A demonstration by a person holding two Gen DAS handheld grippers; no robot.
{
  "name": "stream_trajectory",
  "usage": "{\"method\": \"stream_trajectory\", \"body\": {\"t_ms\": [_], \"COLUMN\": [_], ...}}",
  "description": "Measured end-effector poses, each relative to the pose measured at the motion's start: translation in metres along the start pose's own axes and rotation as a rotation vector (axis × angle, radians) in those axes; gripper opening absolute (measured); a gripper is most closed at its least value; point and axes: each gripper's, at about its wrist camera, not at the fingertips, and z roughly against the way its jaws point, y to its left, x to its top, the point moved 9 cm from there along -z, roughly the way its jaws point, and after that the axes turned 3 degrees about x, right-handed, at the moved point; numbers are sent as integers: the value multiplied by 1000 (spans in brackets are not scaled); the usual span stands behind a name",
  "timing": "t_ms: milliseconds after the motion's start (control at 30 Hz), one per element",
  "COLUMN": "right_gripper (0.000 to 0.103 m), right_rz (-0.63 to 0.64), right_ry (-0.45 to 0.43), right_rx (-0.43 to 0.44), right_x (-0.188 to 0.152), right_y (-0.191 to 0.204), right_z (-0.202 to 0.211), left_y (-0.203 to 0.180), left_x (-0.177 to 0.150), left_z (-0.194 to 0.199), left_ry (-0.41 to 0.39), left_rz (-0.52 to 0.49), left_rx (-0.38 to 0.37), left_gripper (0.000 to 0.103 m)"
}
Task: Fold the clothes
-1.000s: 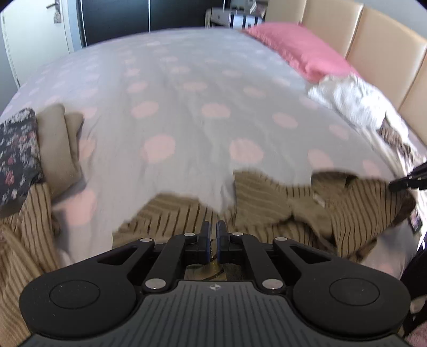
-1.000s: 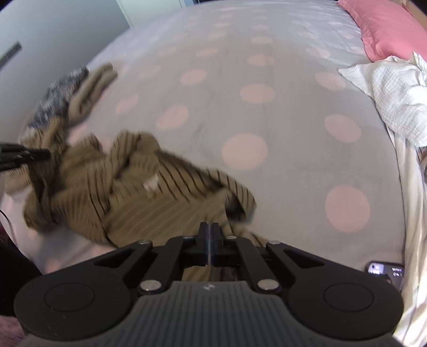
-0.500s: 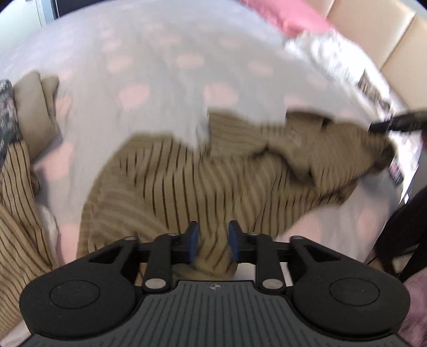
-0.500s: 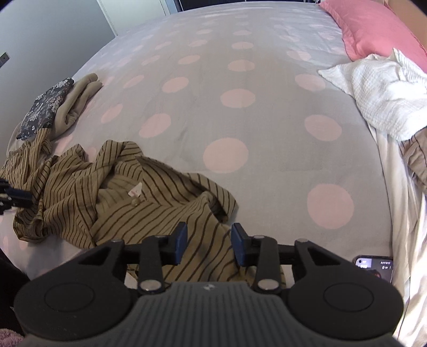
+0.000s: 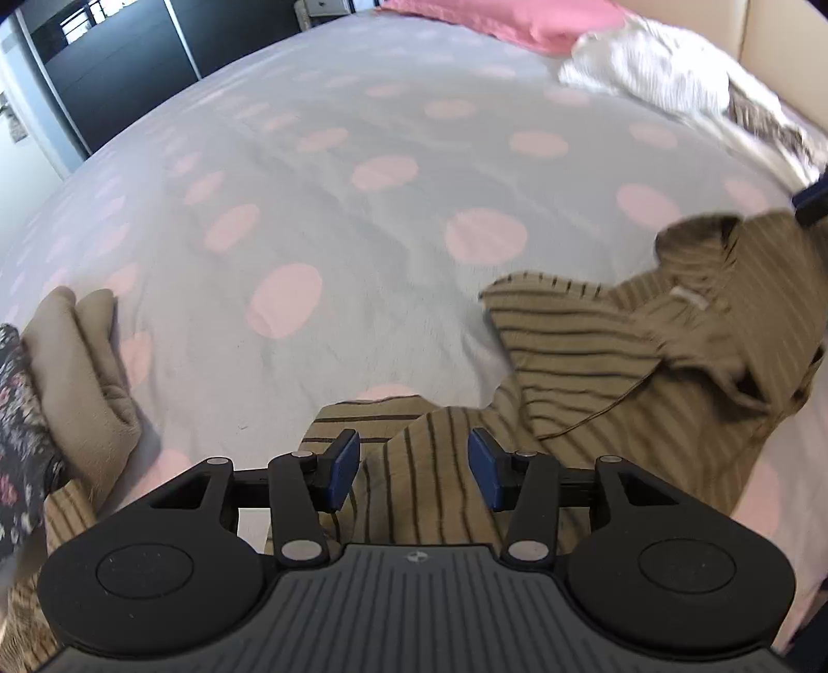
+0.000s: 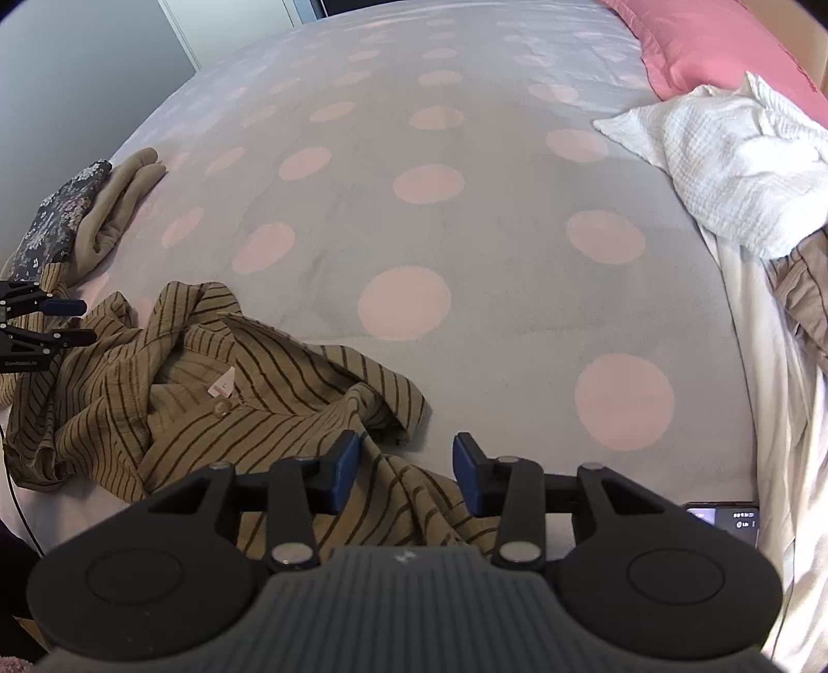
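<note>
A tan shirt with dark stripes (image 5: pixel 610 362) lies crumpled on the near edge of the bed; in the right wrist view (image 6: pixel 233 393) its collar, label and a button show. My left gripper (image 5: pixel 414 468) is open, empty, just above the shirt's left end. My right gripper (image 6: pixel 406 471) is open, empty, over the shirt's right end. The left gripper also shows at the left edge of the right wrist view (image 6: pixel 67 321). The shirt lies loose, held by neither gripper.
The bed has a grey cover with pink dots (image 6: pixel 414 248). A folded beige garment (image 5: pixel 83 383) and a dark floral one (image 5: pixel 20 424) lie at the left. A white cloth (image 6: pixel 724 171) and pink pillow (image 6: pixel 714 41) lie far right. A phone (image 6: pixel 724 523) lies near the right edge.
Both grippers were shut on the striped shirt a second ago. Both have opened and let it go, and it now lies on the bed.
</note>
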Motion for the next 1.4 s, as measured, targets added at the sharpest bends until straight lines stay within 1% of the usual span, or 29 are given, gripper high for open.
{"method": "stream_trajectory", "body": {"t_ms": [67, 133, 200, 267, 300, 367, 433, 567, 633, 733, 833, 867, 900, 933, 967, 1000, 1067, 1133, 1200, 1233, 1333, 1400], "right_gripper": [44, 44, 44, 44, 44, 45, 45, 45, 45, 45, 44, 43, 37, 29, 13, 11, 11, 11, 10, 10, 11, 16], "right_rz": [3, 11, 19, 28, 31, 32, 31, 34, 38, 43, 38, 36, 35, 33, 32, 40, 56, 71, 80, 82, 71, 76], "right_ry": [10, 18, 26, 31, 32, 34, 37, 41, 43, 66, 120, 138, 160, 181, 202, 221, 258, 289, 312, 318, 301, 278], "right_rx": [3, 9, 14, 16, 15, 14, 13, 6, 9, 20, 16, 14, 15, 17, 18, 22, 29, 11, -9, -19, -11, -1], "right_x": [2, 4, 6, 8, 7, 6, 4, 3, 3, -1, -14, -18, -23, -28, -33, -38, -49, -57, -64, -66, -64, -61], "right_y": [0, 2, 3, 4, 5, 4, 3, 3, 5, 8, 7, 7, 6, 6, 5, 6, 7, 5, 1, -2, -6, -5], "right_z": [-6, -11, -16, -19, -20, -20, -19, -18, -17, -17, -21, -22, -24, -26, -27, -28, -29, -32, -35, -36, -32, -28], "left_y": [2, 1, -2, -6, -8, -11, -13, -13, -14, -18, -24, -26, -27, -28, -30, -31, -34, -36, -35, -33, -28, -28], "left_x": [-2, -4, -8, -13, -14, -14, -13, -9, -6, -8, -24, -31, -38, -45, -52, -60, -74, -87, -92, -92, -87, -82], "left_z": [-7, -15, -21, -23, -20, -12, -1, 27, 41, 59, 71, 73, 73, 70, 67, 63, 57, 51, 45, 44, 46, 48], "left_ry": [-11, -3, 31, 69, 71, 78, 79, 58, 37, 15, 44, 60, 78, 106, 133, 161, 216, 268, 295, 296, 272, 239], "left_rz": [-7, -17, -33, -47, -55, -65, -56, -9, 20, 89, 144, 155, 163, 166, 168, 170, 175, 176, 158, 160, 171, 166], "left_rx": [-4, -15, -29, -28, -21, -1, 4, 7, -18, -86, -163, -183, -196, -191, -187, -183, -174, -163, -136, -127, -119, -130], "left_gripper": [44, 44, 34, 20, 18, 8, 3, 2, 1, 1, 1, 1, 1, 1, 1, 1, 1, 1, 1, 1, 1, 1]}}
